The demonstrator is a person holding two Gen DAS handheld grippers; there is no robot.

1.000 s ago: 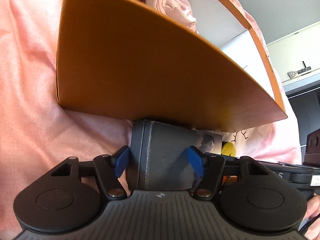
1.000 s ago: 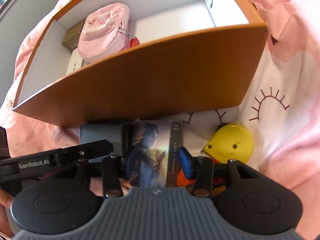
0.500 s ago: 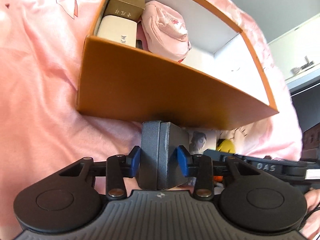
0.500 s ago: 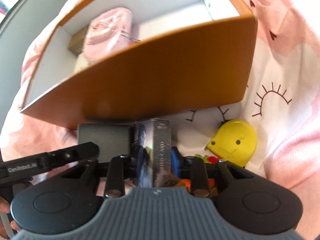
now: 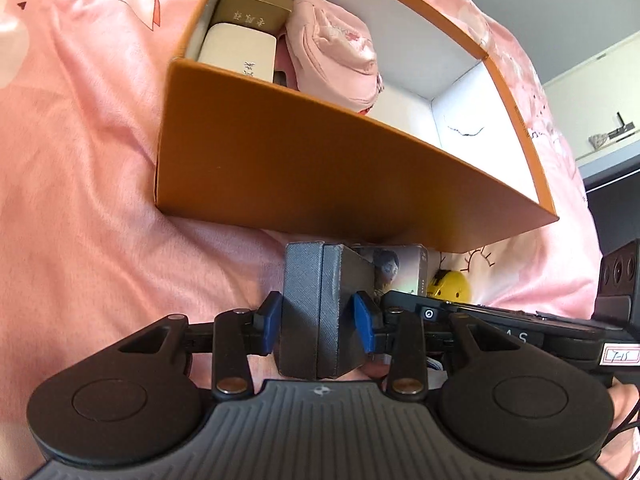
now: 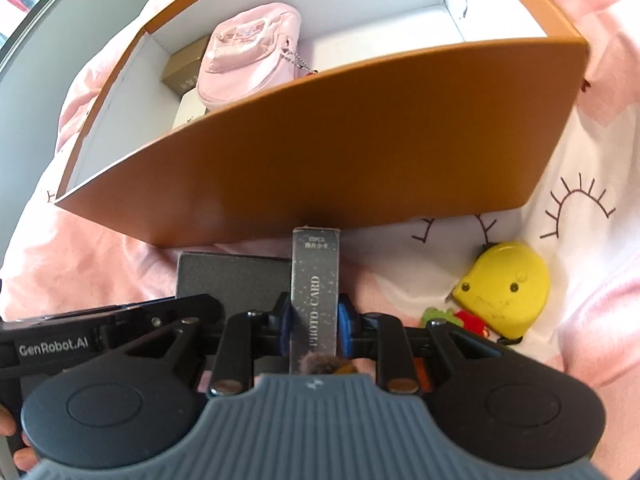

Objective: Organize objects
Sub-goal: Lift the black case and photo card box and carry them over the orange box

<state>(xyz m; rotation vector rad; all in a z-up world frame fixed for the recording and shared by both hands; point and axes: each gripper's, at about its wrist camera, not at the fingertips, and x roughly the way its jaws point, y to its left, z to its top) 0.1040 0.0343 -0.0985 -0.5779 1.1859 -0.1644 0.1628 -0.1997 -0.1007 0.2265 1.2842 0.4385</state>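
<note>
A dark grey box stands on edge between the blue pads of my left gripper, which is shut on it, just in front of the orange storage box. In the right wrist view my right gripper has its jaws closing on a narrow photo card box. Both pads press its sides. The grey box sits just left of it. The orange box rises behind both. Inside it lie a pink pouch and a gold box.
A yellow tape measure and a small red and green plush charm lie on the pink bedding to the right. A white case sits in the orange box's left end. The box's right half shows a bare white floor.
Both grippers have closed from open onto their boxes. The grey box and the photo card box now stand on edge, and the left view has risen to look over the orange box's wall.
</note>
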